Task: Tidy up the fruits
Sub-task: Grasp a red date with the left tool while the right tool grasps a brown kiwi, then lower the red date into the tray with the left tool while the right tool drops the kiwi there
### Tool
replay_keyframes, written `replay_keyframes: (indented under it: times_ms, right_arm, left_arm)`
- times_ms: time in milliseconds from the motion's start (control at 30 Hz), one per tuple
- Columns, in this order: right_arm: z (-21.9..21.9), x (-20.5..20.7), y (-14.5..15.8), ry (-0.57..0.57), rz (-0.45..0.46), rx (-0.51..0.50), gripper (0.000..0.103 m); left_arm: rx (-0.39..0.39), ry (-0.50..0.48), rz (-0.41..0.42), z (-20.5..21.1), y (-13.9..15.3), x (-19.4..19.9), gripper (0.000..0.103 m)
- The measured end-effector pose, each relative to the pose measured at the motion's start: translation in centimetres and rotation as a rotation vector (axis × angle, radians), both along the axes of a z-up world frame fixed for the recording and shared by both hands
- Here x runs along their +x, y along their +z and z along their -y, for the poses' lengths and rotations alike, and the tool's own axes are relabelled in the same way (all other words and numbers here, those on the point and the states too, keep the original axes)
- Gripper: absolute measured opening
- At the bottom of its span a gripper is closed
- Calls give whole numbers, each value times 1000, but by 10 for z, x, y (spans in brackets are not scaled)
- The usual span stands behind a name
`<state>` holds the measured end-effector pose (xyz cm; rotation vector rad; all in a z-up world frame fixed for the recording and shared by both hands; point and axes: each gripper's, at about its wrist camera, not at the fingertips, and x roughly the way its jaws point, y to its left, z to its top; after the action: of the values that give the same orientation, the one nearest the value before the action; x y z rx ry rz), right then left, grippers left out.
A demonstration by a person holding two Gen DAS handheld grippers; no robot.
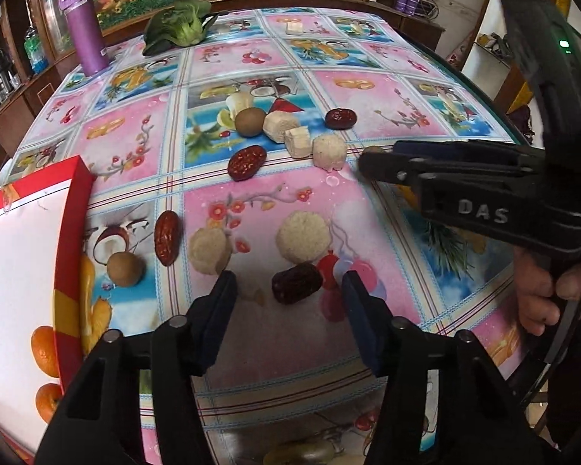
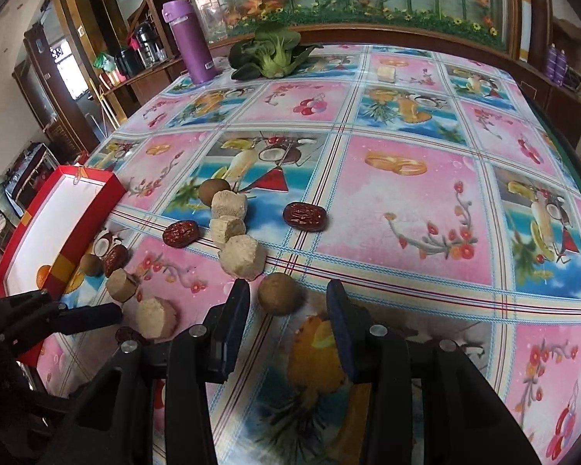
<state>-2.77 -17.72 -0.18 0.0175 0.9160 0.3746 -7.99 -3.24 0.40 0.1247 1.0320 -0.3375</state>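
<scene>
Barely started: shallow red-rimmed white cardboard box (image 2: 64,209) at nine o'clock looks fruitless, both left gripper (image 1: 288,290) and right gripper (image 2: 288,302) wide open, empty.

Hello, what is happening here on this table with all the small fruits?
A person holds a two-finger gripper in each hand over a table strewn with red dates, brown round fruits and pale chunks. The left gripper is open around a dark date. The right gripper is open around a brown round fruit. Neither has closed yet. A red box with a white inside waits on the left, apparently for sorting. A purple bottle and a leafy green vegetable stand at the far edge.
</scene>
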Motion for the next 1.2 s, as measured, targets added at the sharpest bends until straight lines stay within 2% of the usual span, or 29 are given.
replay_keyframes:
  times_ms: [100,167,200,233,433,633,767,933,1067,1200]
  right_arm:
    - [-4,2,0,3,5,-10,39]
    - [-5,2,-1,-3,13,-30,28]
    - [-5,2,-1,-3,16,-36,26]
    - [-4,2,-1,-2,15,-38,20]
    - [2,-3,-1,-22,-3,-4,20]
    - [-1,-20,14,-1,19,40,20]
    - [-20,-33,36,52,64,87,20]
    - [-69,-44,53,148,109,145,20]
    - [-116,-46,54,225,99,169,20]
    - [-168,-45,49,302,80,167,20]
  left_arm:
    - [-27,-22,-2,0,1,1,44]
    - [-42,-28,-4,0,1,1,41]
    - [-50,-33,-6,0,1,1,32]
    - [-58,-41,-8,1,1,2,28]
    - [-63,-68,1,6,1,-3,28]
    - [-78,-23,21,-11,12,-16,28]
    - [-97,56,106,-47,40,-34,28]
    - [-77,215,205,-109,68,-49,28]
    - [-51,337,237,-154,72,-54,28]
    - [-36,439,217,-191,61,-54,28]
